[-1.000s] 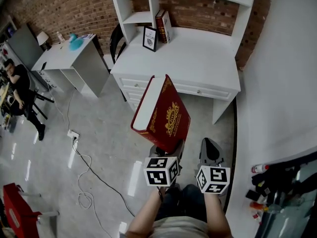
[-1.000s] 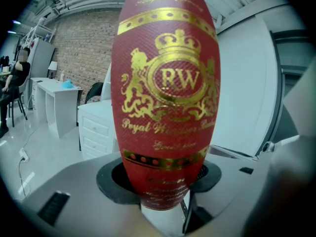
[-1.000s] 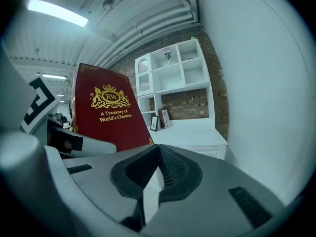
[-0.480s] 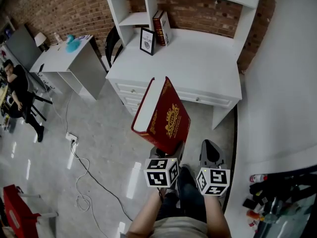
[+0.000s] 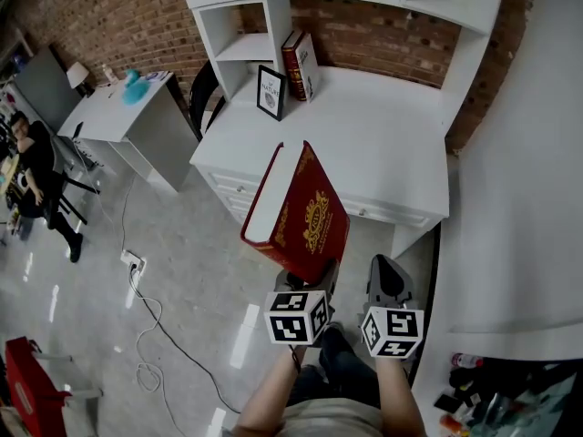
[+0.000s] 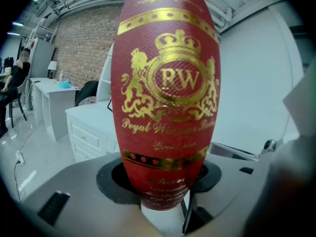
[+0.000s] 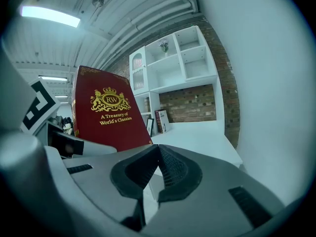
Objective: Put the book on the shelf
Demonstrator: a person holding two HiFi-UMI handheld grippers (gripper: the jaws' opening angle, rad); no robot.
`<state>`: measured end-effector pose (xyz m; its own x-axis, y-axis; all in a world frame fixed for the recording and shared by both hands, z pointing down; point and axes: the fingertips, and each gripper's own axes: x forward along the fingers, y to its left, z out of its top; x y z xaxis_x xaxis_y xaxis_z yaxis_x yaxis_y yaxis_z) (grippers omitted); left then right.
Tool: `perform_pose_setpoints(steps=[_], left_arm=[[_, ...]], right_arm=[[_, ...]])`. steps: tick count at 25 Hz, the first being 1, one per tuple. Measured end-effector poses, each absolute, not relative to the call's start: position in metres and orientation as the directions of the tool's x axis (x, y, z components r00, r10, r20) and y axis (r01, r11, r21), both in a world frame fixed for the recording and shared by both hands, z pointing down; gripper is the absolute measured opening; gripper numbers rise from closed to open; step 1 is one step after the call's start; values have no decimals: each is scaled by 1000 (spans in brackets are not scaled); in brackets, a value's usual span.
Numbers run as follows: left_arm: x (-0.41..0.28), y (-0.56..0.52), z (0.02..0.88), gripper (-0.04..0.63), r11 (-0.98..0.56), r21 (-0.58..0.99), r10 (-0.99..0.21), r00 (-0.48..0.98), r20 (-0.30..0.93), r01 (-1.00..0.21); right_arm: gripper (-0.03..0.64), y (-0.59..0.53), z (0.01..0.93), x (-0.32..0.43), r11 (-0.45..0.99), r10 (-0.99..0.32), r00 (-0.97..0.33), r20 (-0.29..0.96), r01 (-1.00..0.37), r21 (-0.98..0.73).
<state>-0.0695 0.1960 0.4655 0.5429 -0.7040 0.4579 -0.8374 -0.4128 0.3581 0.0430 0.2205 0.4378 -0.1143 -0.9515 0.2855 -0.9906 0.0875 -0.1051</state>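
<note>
**Book clamped in the left jaws, shelf straight ahead across the desk**

The book is in my left gripper. Its jaws are closed on the covers at the lower end, and the rounded red spine faces back along the gripper toward me. From that grip the long axis rises up and away from the jaws, leaning a little to the left in the head view, with the white page edge on the far left side. The book is carried in the air and rests on nothing, and from above it overlaps the front edge of the desk near the left front corner.

My right gripper rides just beside the left one. Its jaws are pressed together with nothing between them, so the left hand alone has the load.

Beyond the book, the shelf stands along the back edge of the desk. Two standing books lean at the back left corner, with a framed picture just in front of them. I judge the next move to be a forward carry over the desktop, slightly to the left, with the book kept upright and its spine facing me.
</note>
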Motion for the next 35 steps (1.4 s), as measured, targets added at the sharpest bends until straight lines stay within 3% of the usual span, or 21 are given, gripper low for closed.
perform_pose_setpoints(steps=[19,35], left_arm=[[-20,97,484,242,-373,372,-696,521,493,-850],[-25,-19,485,241,-406,377,-673,551,492,-832]], right_arm=[[17,111,451,87,129,-939,-161,304,-984,-123],[17,0,454,83,87,-943,-121,309,-989,-121]])
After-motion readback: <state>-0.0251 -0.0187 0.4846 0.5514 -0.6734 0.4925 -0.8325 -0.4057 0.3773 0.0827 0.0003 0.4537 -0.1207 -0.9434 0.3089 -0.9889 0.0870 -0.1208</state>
